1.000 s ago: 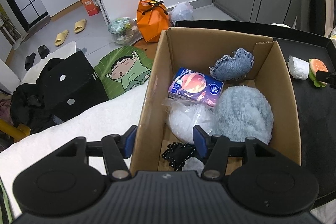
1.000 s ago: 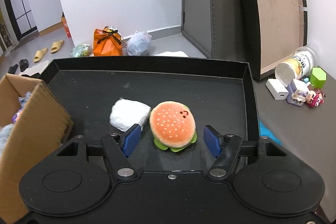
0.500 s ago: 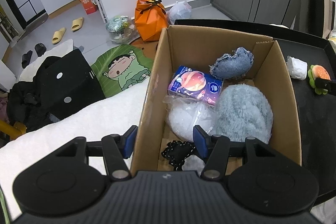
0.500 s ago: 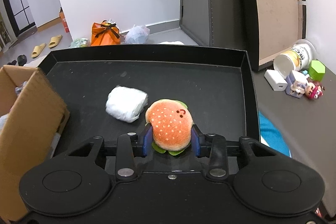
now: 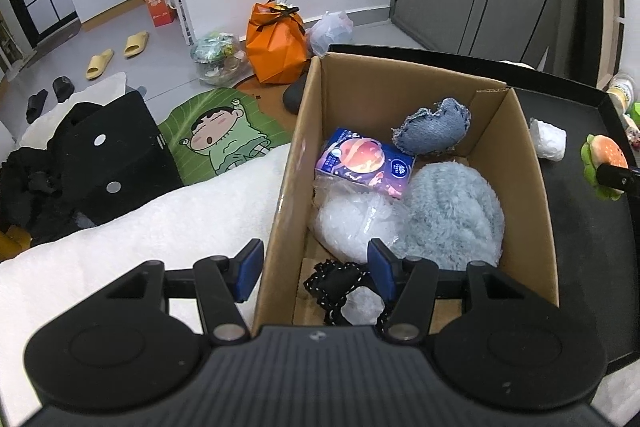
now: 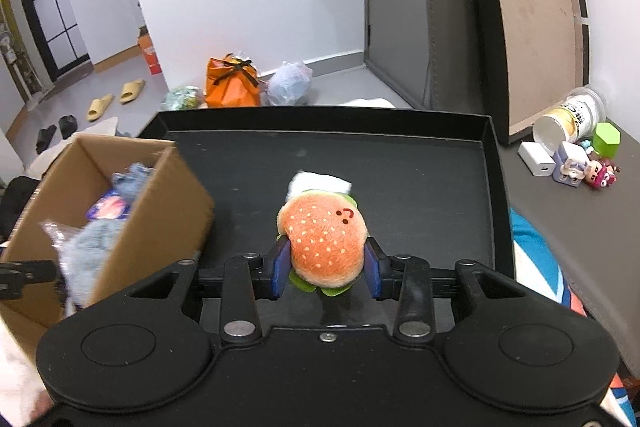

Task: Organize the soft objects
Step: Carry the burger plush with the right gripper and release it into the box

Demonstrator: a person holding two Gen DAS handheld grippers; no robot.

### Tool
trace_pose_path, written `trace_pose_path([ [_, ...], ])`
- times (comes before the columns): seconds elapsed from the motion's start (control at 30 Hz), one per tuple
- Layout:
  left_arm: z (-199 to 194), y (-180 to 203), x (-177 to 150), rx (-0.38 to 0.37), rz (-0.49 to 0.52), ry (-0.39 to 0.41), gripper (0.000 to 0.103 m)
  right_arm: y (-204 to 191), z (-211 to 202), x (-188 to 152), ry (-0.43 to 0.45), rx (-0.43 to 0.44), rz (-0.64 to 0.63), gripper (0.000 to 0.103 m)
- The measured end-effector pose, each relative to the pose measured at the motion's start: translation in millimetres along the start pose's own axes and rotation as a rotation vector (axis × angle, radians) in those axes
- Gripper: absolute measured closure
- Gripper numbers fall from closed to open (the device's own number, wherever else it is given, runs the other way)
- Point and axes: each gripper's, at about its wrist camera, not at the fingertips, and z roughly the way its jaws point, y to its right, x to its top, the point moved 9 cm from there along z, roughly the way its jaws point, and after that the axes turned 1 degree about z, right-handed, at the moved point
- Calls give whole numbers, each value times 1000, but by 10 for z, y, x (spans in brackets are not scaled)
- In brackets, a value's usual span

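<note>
My right gripper [image 6: 326, 273] is shut on a plush hamburger [image 6: 324, 247] and holds it above the black tray [image 6: 440, 163]; the hamburger also shows in the left wrist view [image 5: 606, 163]. A white soft bundle [image 6: 320, 183] lies on the tray just behind it. The cardboard box [image 5: 532, 163] holds a fluffy blue item [image 5: 452, 219], a denim piece [image 5: 434, 125], a tissue pack [image 5: 364, 163], a clear plastic bag [image 5: 348, 223] and a black lace item [image 5: 336, 283]. My left gripper [image 5: 314, 273] is open, straddling the box's near left wall.
A white blanket [image 5: 140, 227] lies left of the box. Small toys, a charger and a tipped cup [image 6: 568, 155] sit right of the tray. An orange bag [image 5: 276, 43], slippers and a cartoon mat [image 5: 224, 135] are on the floor behind.
My right gripper closed on the hamburger, lifted it off the tray and swung left toward the box. The left gripper stayed open at the box wall.
</note>
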Motion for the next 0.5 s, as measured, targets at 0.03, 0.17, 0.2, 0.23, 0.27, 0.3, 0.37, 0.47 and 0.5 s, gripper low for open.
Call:
trace_pose_path([
  [0.03,-4,-1,-5,-5,0,1,47,-35,-28,6,1,7,0,66],
  [0.17,-17,-8,-28,-34,-11,7,48,-207,-146,31,7,37,-14,66],
  [0.2,-24,-14,-34,-40,-14,10,49,-252,-166,40,7,47,-16,66],
  [0.23,-26,-15,-38,-45,-16,9,49,-302,-189,50,9,57,-22,66],
  [0.27,-28,-22,-45,-49,-18,10,51,-362,-215,62,11,67,-28,66],
  [0.3,-33,-30,-46,-52,-22,12,51,-424,-243,77,16,78,-33,66],
  [0.37,-41,-49,-54,-55,-27,14,52,-541,-293,107,23,97,-47,66],
  [0.47,-45,-67,-65,-60,-30,16,54,-701,-347,148,30,121,-63,66],
  [0.5,-43,-72,-68,-62,-30,15,56,-742,-358,159,30,126,-72,66],
])
